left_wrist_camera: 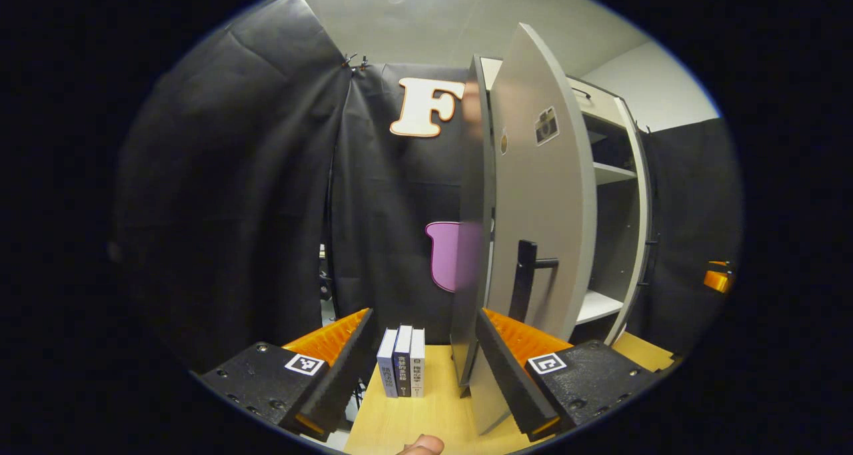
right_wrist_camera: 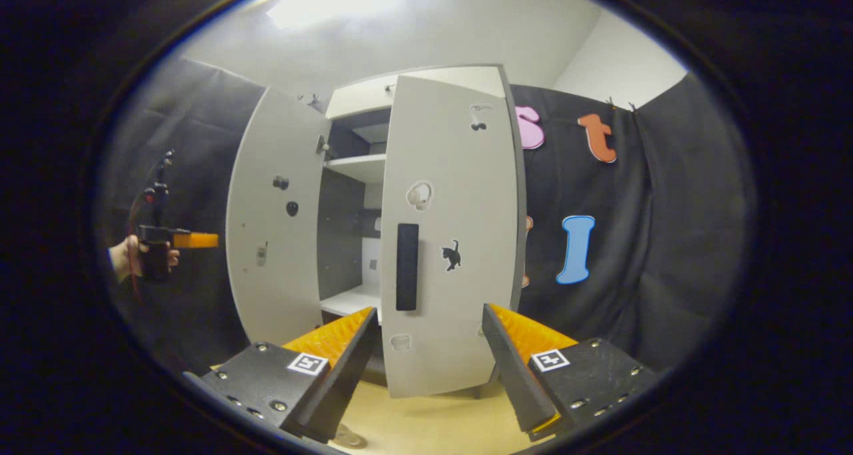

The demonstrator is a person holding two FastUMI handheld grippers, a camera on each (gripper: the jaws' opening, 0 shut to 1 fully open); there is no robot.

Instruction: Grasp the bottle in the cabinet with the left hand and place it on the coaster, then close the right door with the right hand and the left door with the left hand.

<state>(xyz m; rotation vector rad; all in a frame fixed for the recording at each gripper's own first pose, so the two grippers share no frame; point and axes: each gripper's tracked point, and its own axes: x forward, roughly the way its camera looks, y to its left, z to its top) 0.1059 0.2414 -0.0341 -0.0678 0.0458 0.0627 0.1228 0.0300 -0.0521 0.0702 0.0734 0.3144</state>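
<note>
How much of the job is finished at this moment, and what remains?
Neither gripper holds a bottle, and I cannot confirm the placing. In hand: the right door is swung most of the way closed, with the open right gripper in front of it. Left: the left door stands wide open, its edge before the open left gripper.

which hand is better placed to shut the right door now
Right. The right hand-held gripper is open and faces the right door near its handle; the left hand-held gripper sits beside the left door's edge.
</note>
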